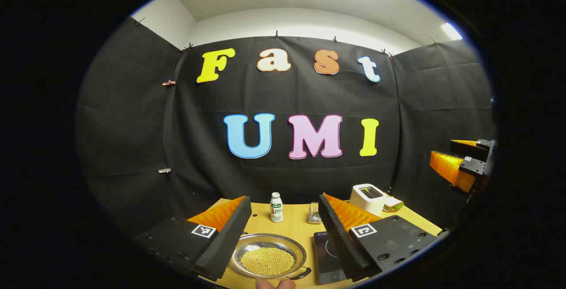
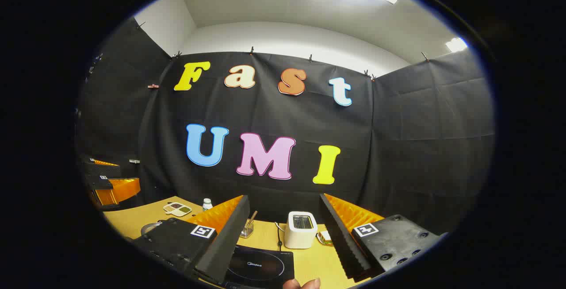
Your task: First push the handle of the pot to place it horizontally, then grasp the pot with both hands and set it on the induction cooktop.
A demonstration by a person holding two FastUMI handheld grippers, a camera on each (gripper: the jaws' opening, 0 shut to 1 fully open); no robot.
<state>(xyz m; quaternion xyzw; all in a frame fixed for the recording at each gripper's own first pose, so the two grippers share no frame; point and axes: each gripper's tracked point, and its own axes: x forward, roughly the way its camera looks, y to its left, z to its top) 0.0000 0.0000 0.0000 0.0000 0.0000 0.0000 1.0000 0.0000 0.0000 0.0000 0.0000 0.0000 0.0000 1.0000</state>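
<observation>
The pot, a shallow steel pan holding a bed of small yellow beads, sits on the wooden table close below the left gripper, framed between that gripper's two fingers. One dark handle curls out from its near right rim, angled toward the camera rather than lying level across, which would explain why the task begins with a push on it. Just beside the pot, on its right, lies the black induction cooktop; its glass top is bare, so the pot has only a short way to travel.

The left gripper is released, its jaws spread wide and touching nothing, held above the table and well back from the pot. The right gripper is likewise released and empty, hovering over the cooktop. Both seem placed as a starting pose, each hand already on its own side of the job. Neither step appears begun.

Farther back stand a small white bottle, a clear holder and a white toaster. A divided dish lies at the far left of the table in the right gripper view.
</observation>
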